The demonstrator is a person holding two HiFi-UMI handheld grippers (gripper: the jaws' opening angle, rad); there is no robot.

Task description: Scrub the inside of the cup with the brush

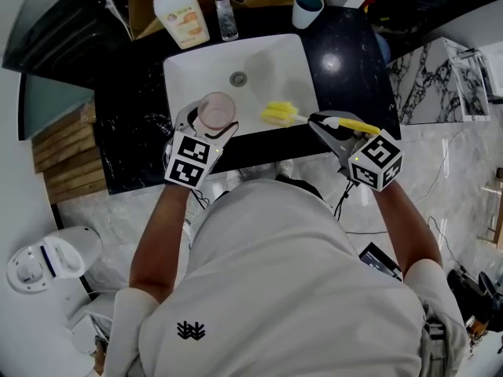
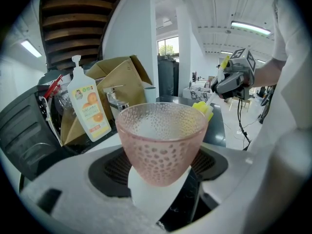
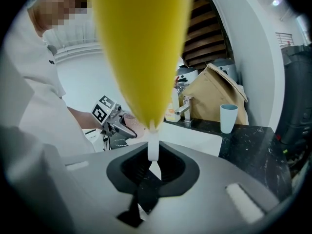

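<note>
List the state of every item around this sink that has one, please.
Pink cup: mouth up, looks empty, gripped by left tool over the sink.
Brush: held by right tool, head outside the cup.
Blue cup: upright on the counter.
Soap bottle: upright, pump fitted.
Faucet: no water running.

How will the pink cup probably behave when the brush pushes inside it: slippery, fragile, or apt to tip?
The pink cup looks like frosted glass, so probably stiff but breakable. Its dimpled wall likely helps the left gripper hold it. It narrows toward the base, so it may tilt if the brush pushes sideways.
</note>
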